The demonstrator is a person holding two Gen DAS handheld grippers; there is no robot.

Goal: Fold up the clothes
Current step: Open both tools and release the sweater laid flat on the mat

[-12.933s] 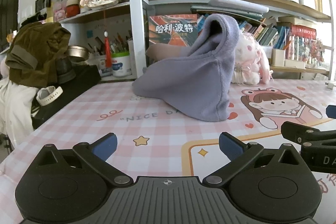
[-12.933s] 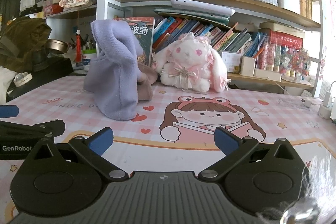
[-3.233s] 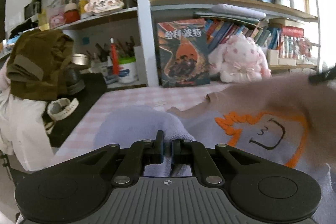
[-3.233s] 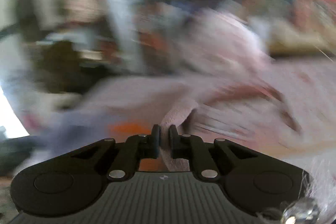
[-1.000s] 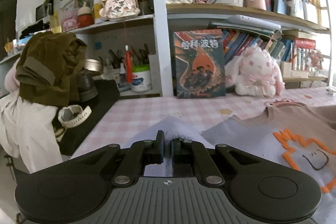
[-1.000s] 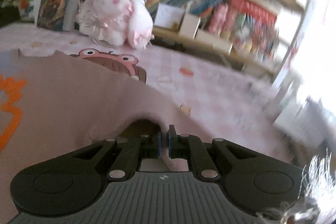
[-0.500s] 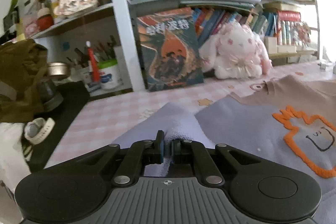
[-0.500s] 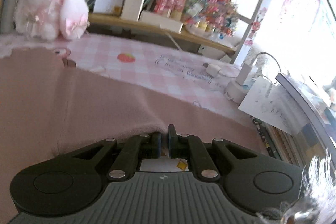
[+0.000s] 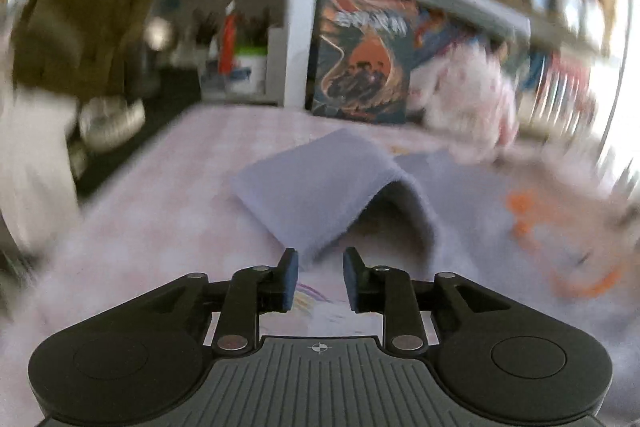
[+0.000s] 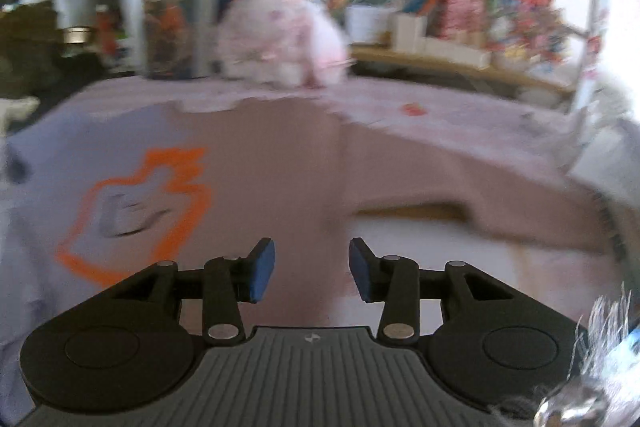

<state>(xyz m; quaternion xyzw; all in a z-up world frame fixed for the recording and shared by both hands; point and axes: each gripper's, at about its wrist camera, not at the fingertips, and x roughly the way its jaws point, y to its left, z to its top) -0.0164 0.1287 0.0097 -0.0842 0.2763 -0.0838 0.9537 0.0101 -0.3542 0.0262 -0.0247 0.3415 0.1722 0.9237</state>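
A sweater lies spread on the pink checked table. In the left wrist view its lavender sleeve [image 9: 332,183] lies humped just beyond my left gripper [image 9: 318,277], which is open and empty. In the right wrist view the sweater's pink-brown half [image 10: 280,155] and orange outline motif [image 10: 136,211] lie flat, with the pink sleeve [image 10: 460,179] stretched to the right. My right gripper [image 10: 312,273] is open and empty above the hem. Both views are motion-blurred.
A bookshelf with a poster-cover book [image 9: 362,59] and a pink plush rabbit [image 10: 280,39] stands behind the table. An olive garment [image 9: 72,31] and white cloth pile sit at the left edge. White papers and a charger lie at the far right [image 10: 608,147].
Both grippers have opened and let go of the sleeves they were pinching. Both have pulled back slightly, and the views are now blurred by motion.
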